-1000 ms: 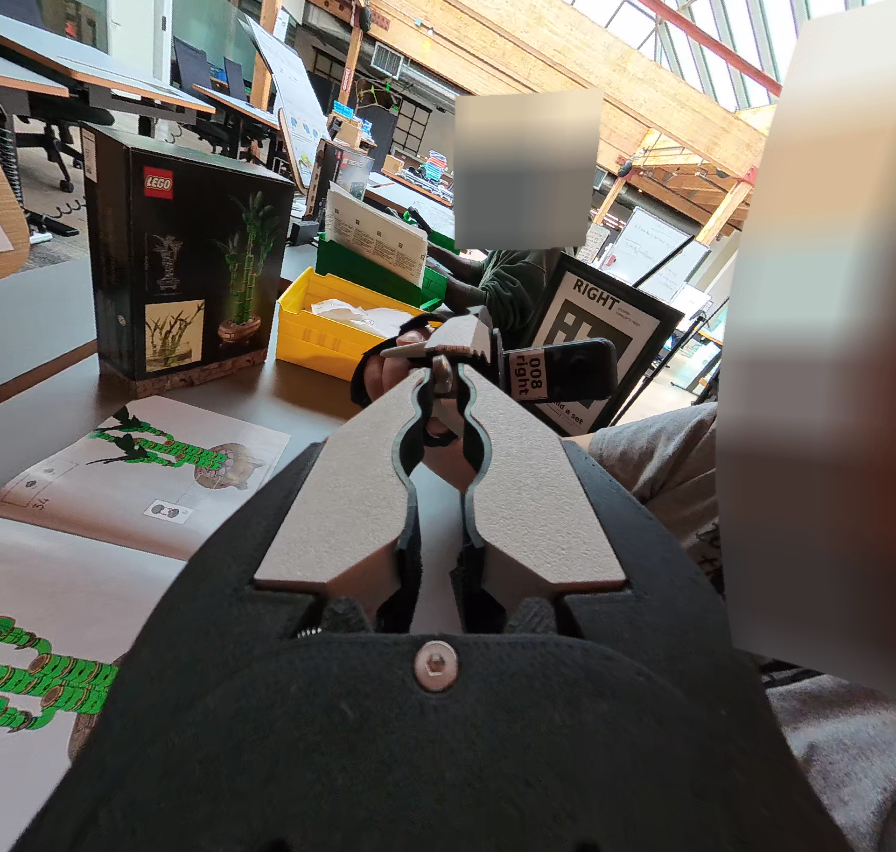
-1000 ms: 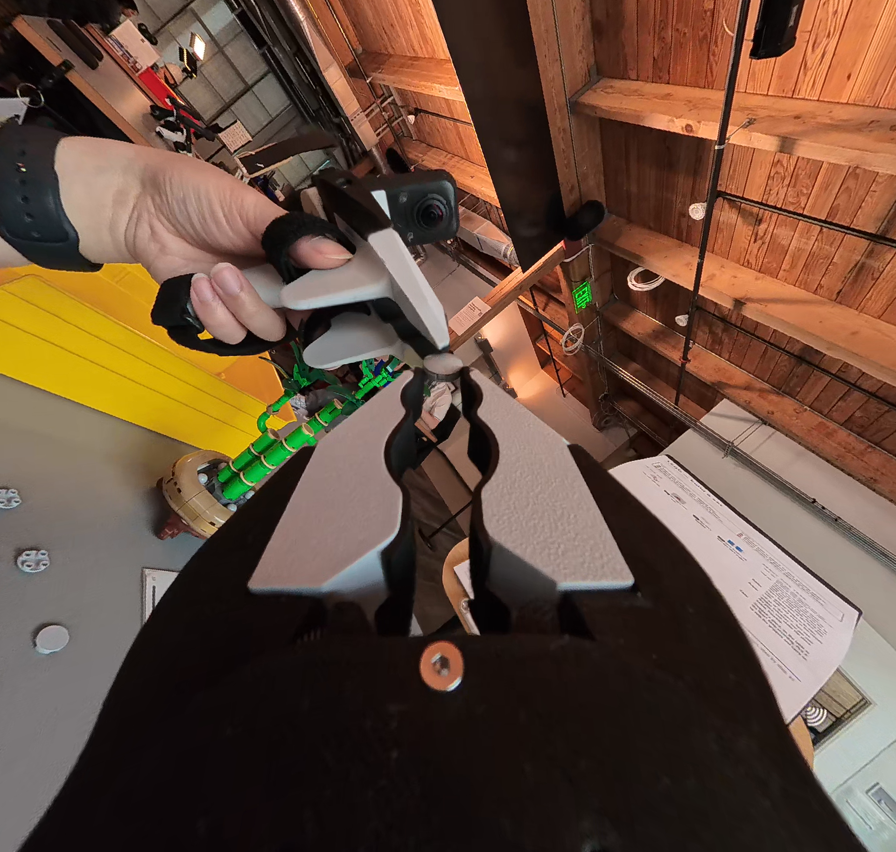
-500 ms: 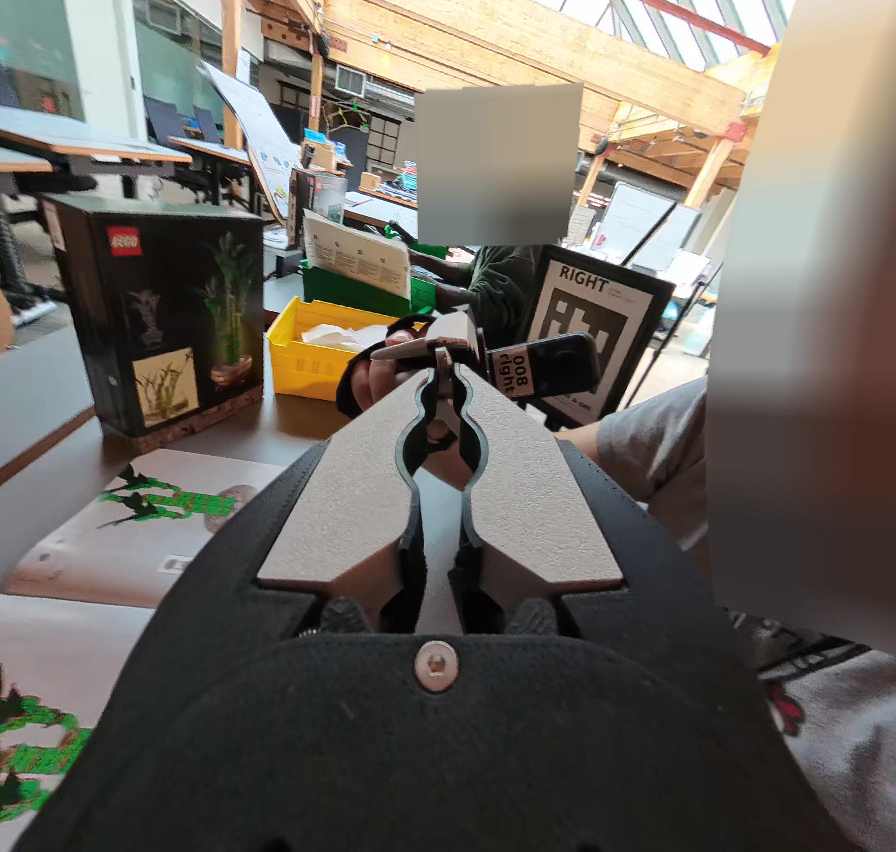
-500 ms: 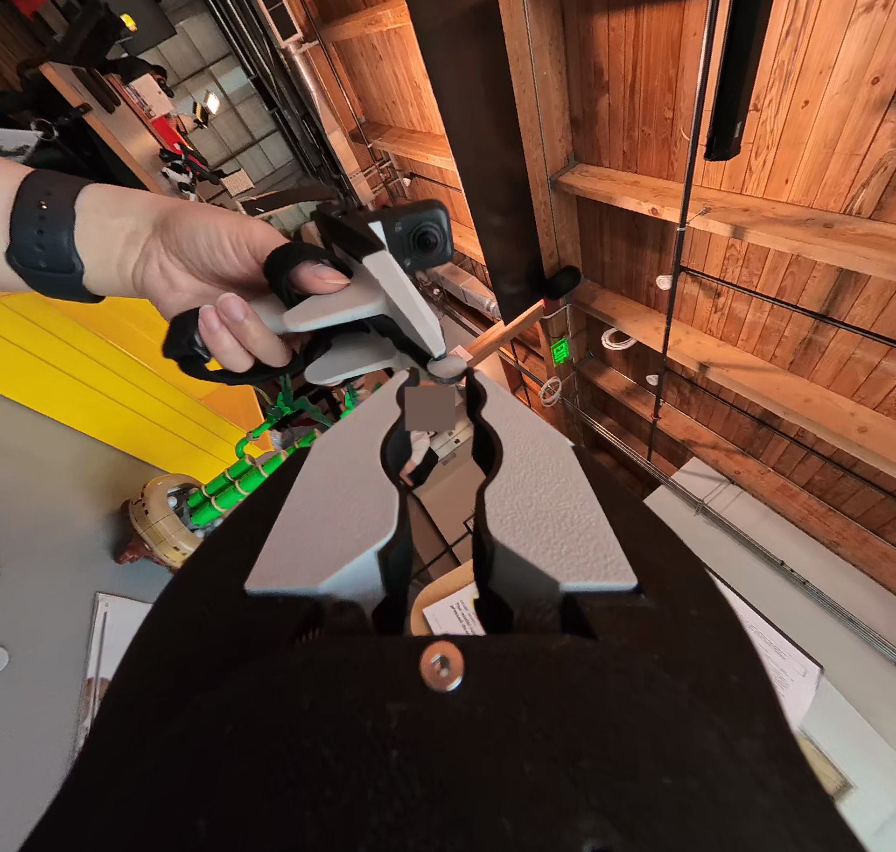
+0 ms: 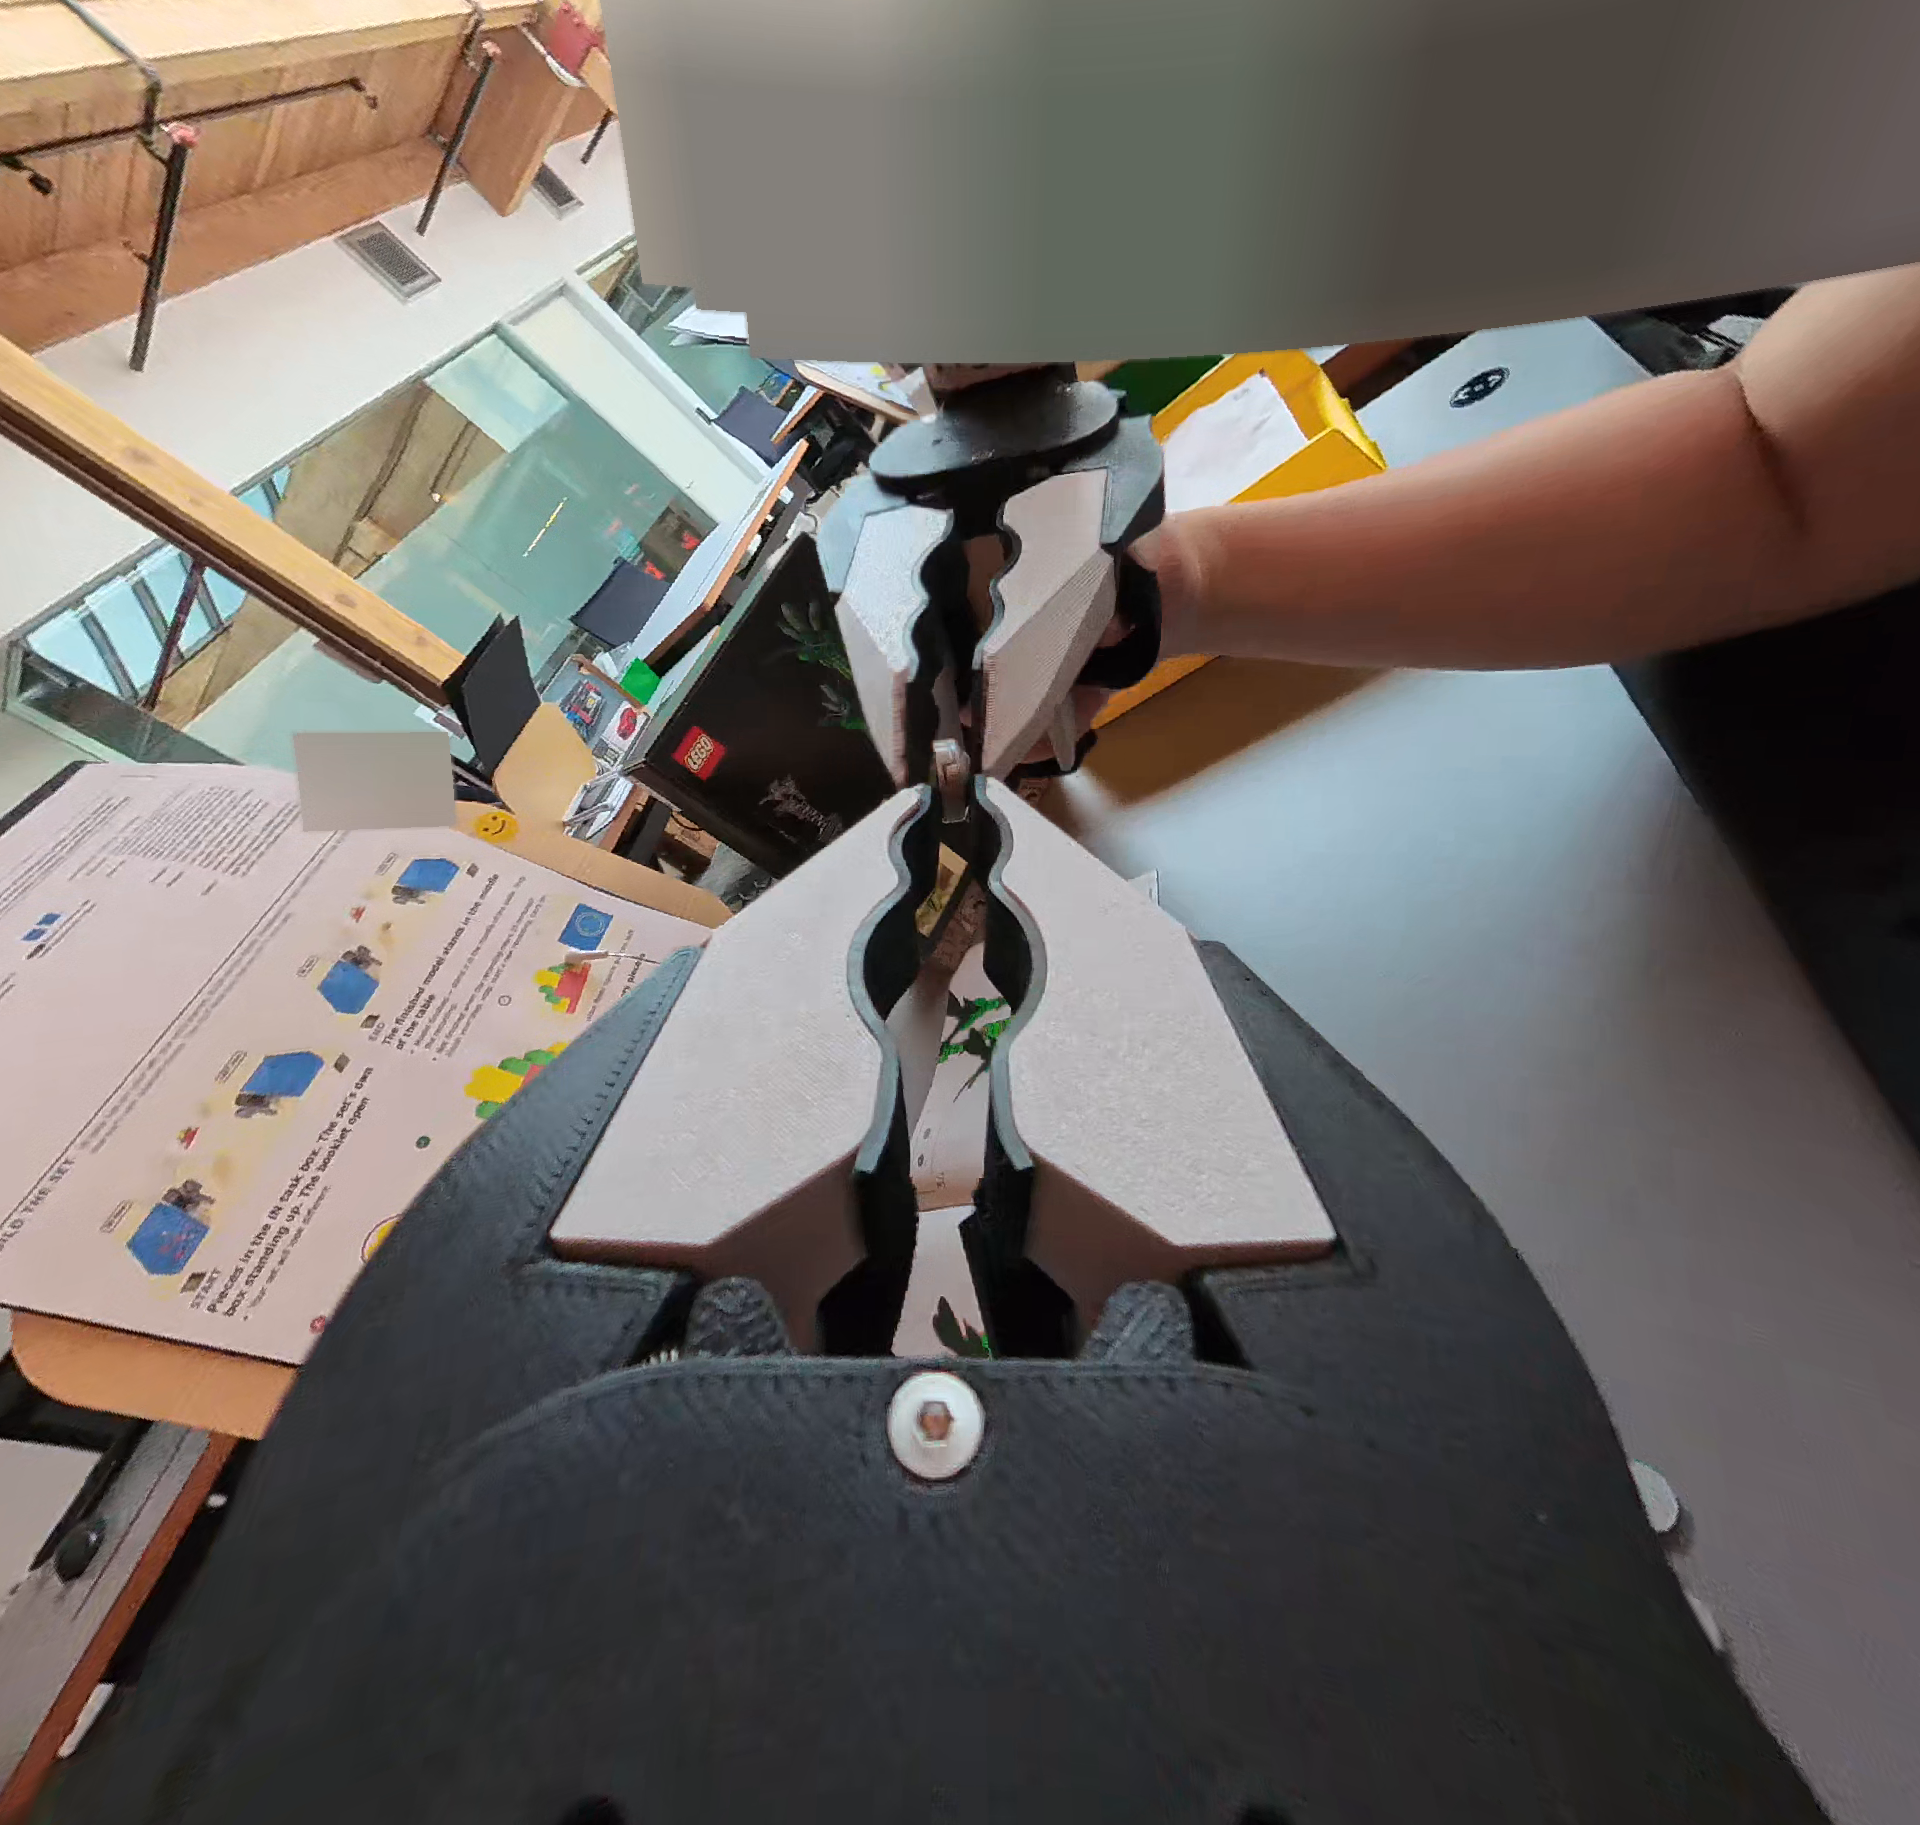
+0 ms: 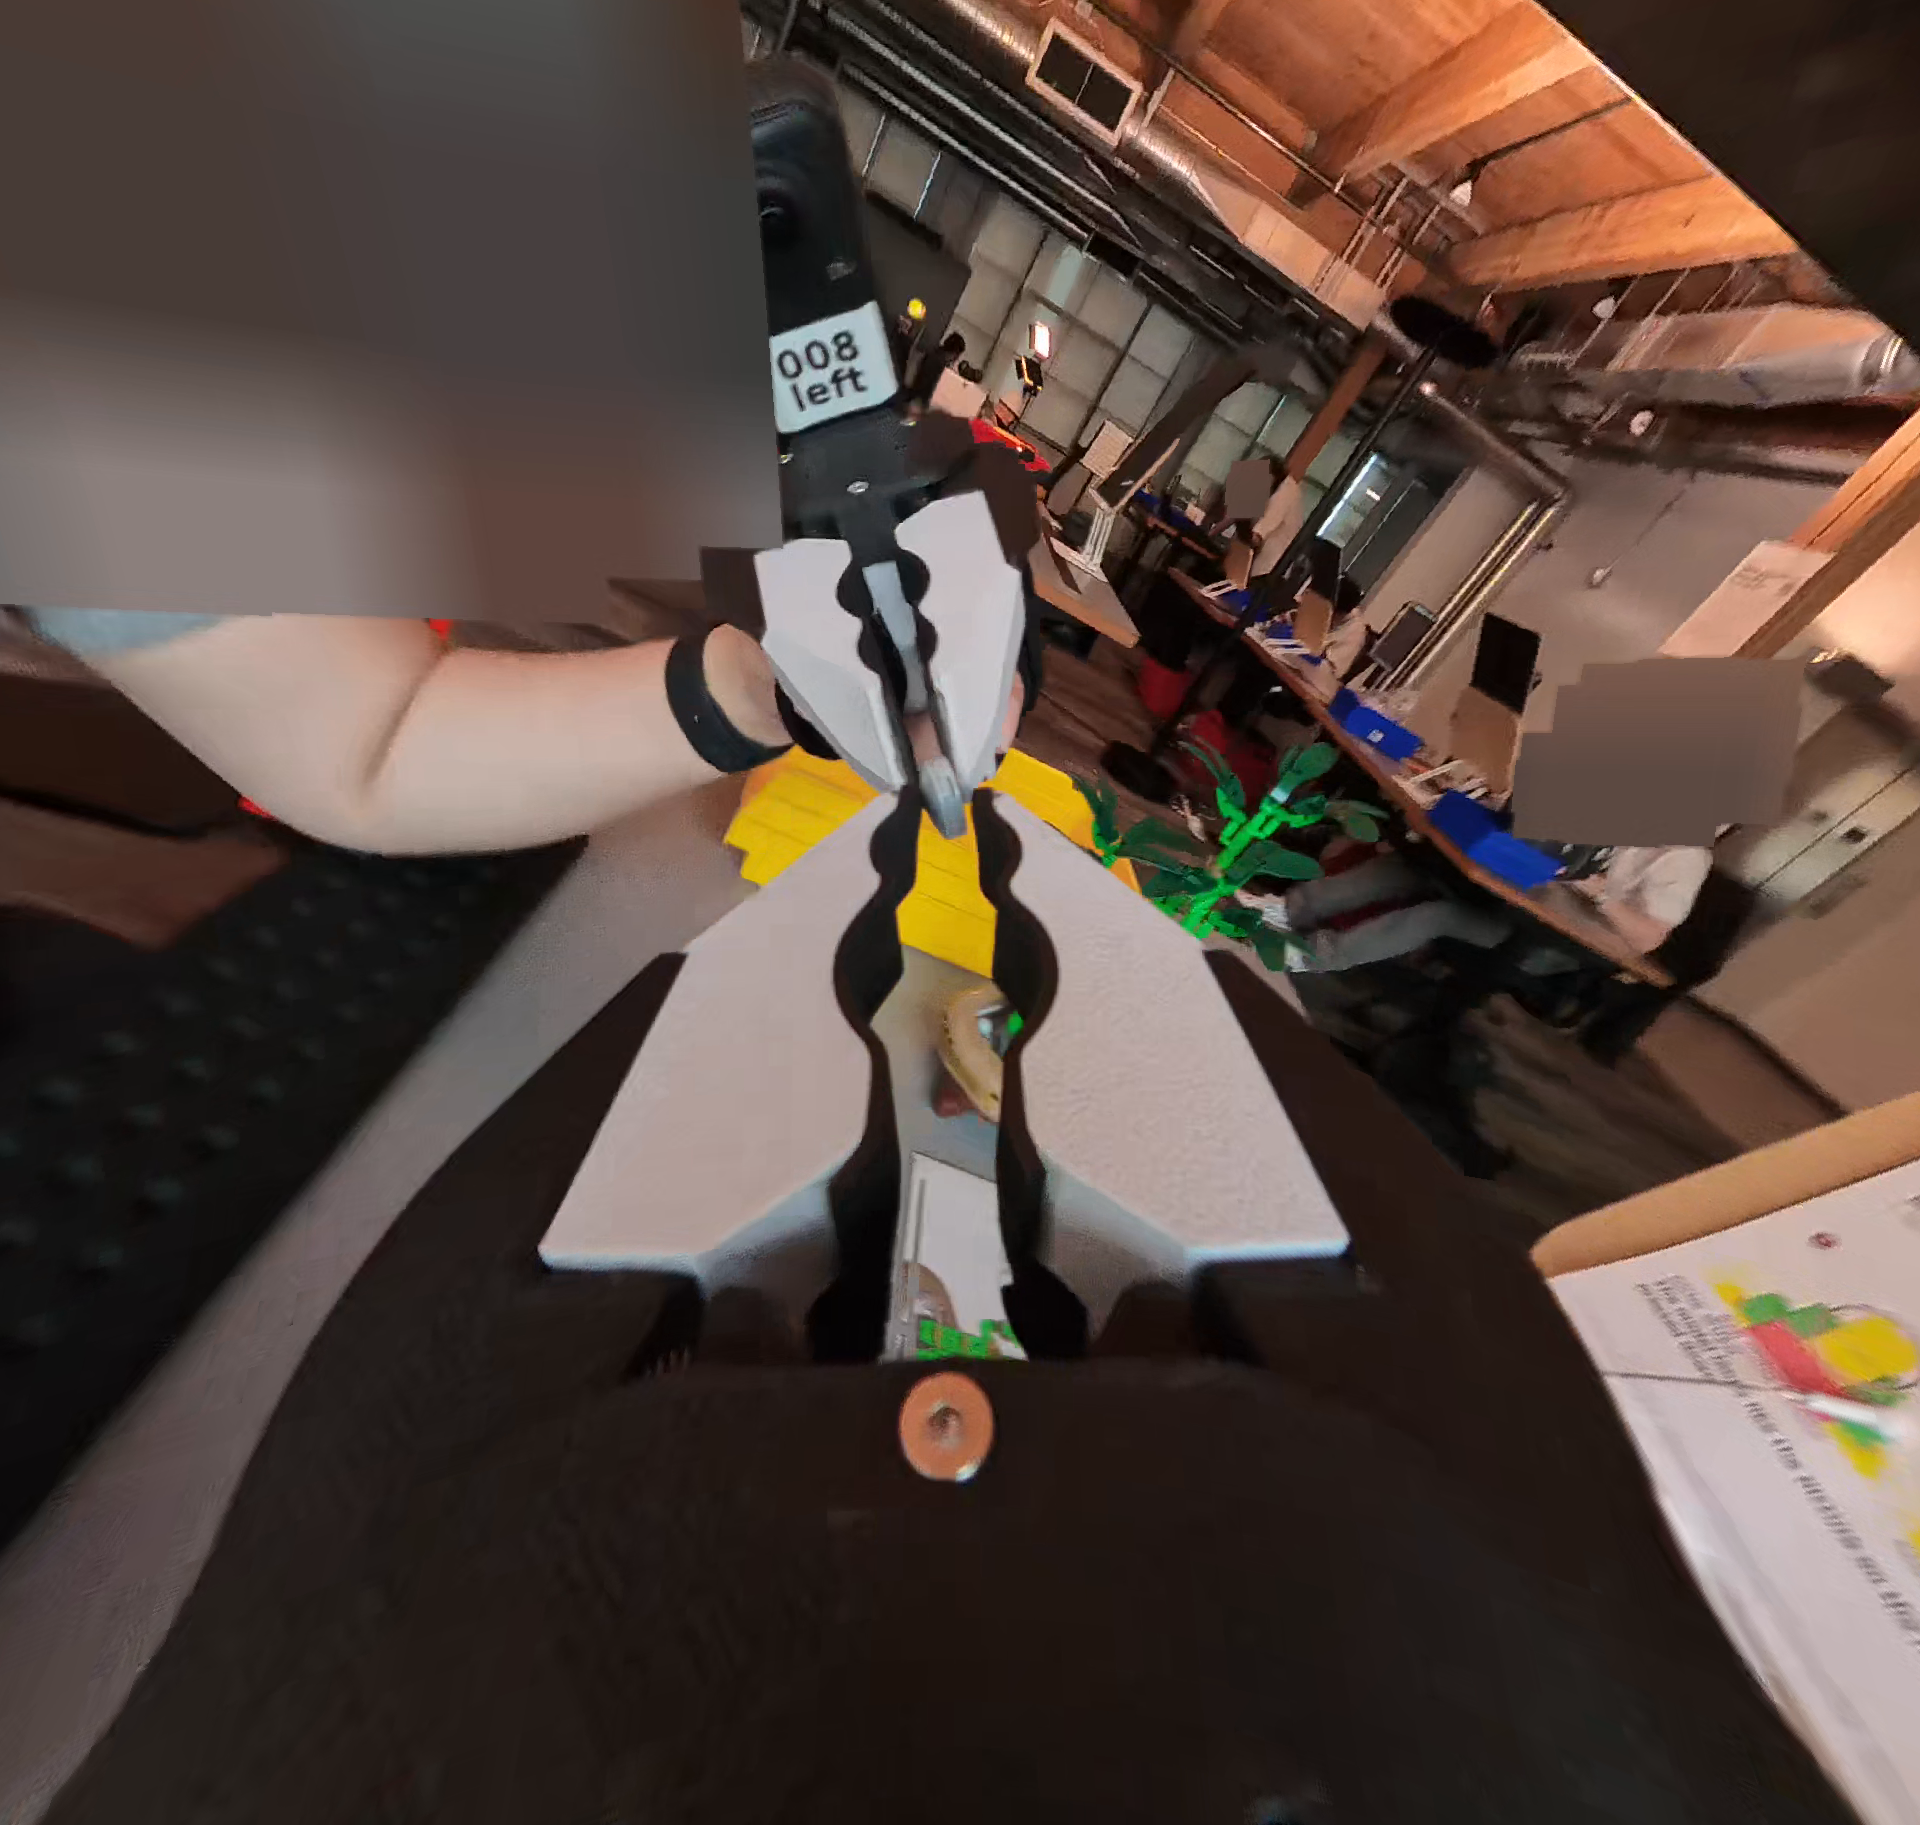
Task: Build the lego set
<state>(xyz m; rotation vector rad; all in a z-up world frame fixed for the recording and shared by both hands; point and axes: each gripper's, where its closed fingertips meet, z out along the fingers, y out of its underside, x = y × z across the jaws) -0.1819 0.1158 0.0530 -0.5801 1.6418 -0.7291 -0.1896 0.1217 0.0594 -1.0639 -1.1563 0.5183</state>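
Note:
My left gripper (image 5: 948,796) and my right gripper (image 5: 940,749) meet tip to tip in the air above the grey table (image 5: 1455,944). A small light-grey lego piece (image 5: 947,767) sits between the two pairs of tips, and both grippers look shut on it. In the right wrist view my right gripper (image 6: 941,809) is in front, the left gripper (image 6: 928,780) faces it, and the grey piece (image 6: 941,799) is pinched between them. The green bamboo model (image 6: 1247,840) stands on the table behind, its tan pot (image 6: 977,1048) showing between my fingers.
A yellow bin (image 5: 1278,425) and the black lego box (image 5: 769,736) stand at the far side. A printed sheet on a cardboard board (image 5: 260,1048) lies to the left. A black studded mat (image 6: 208,1048) lies near the person's arm. A loose grey round piece (image 5: 1652,1510) lies on the table.
Both grippers have swung round and tilted, so the views now face different sides of the room. Their tips have stayed together on the small grey piece.

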